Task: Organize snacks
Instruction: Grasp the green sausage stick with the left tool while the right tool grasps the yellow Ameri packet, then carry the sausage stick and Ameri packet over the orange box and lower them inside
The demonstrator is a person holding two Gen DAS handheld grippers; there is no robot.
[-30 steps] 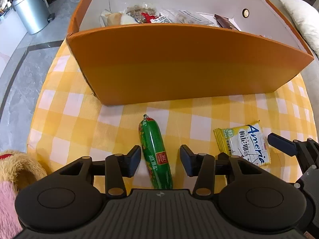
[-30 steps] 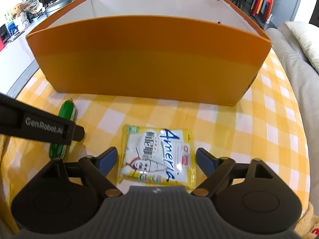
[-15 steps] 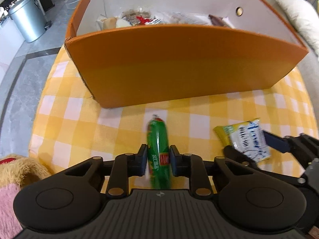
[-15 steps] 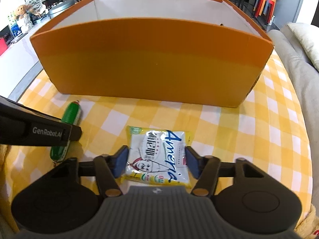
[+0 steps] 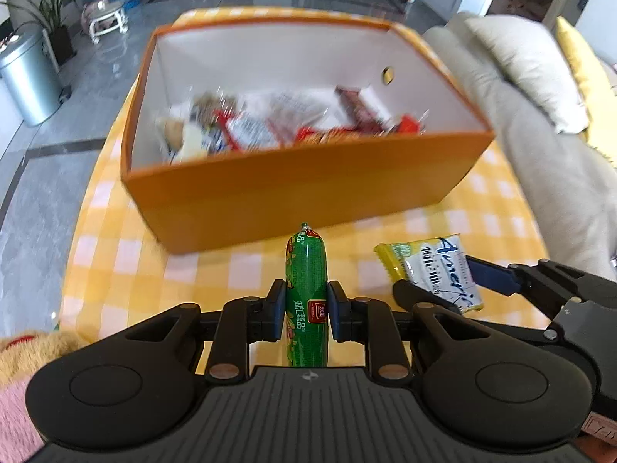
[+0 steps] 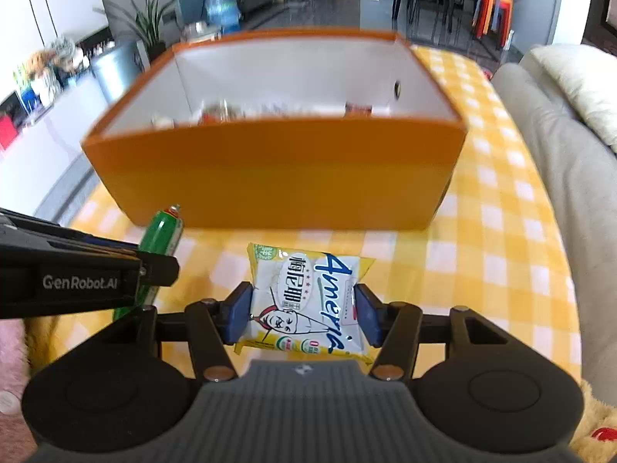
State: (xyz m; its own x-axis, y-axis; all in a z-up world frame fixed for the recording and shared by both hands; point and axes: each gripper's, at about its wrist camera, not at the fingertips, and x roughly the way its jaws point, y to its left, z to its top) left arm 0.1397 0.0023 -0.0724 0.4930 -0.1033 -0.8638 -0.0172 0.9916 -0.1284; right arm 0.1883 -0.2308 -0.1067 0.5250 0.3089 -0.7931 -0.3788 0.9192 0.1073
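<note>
L gripper [image 5: 306,308] fingers clamp the firm, slick green sausage [image 5: 306,289] mid-body, R gripper [image 6: 302,314] fingers pinch the light, crushable yellow packet [image 6: 308,301] by its edges, both lifted near the orange box [image 5: 300,193].

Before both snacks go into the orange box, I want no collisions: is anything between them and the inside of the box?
Only the orange box's near wall stands ahead of the green sausage and the yellow packet; both must clear it. The snacks already inside leave room.
</note>
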